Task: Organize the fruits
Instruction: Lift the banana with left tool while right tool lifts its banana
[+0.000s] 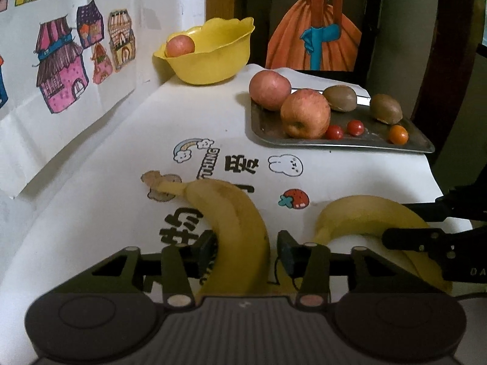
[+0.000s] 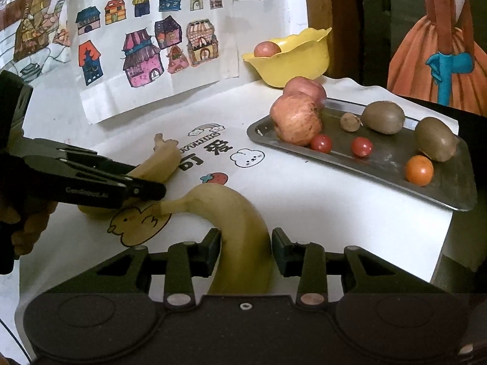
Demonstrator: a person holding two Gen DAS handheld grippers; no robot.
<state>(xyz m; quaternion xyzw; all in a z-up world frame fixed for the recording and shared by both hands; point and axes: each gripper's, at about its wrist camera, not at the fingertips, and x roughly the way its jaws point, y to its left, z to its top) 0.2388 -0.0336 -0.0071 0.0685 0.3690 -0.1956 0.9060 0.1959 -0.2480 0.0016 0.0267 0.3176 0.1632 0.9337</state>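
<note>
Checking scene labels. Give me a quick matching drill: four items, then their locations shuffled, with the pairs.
Items:
1. kiwis
2. lone apple
3. left banana
4. right banana

Places:
A. between left claw fingers
B. on metal tray
C. between right claw fingers
D. in yellow bowl

Pairs: 1-B, 2-D, 3-A, 4-C

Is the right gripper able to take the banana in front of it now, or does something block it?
Probably yes. The right gripper is open with the banana already between its fingers, and nothing lies in the gap. The left gripper works at the other banana, apart.
</note>
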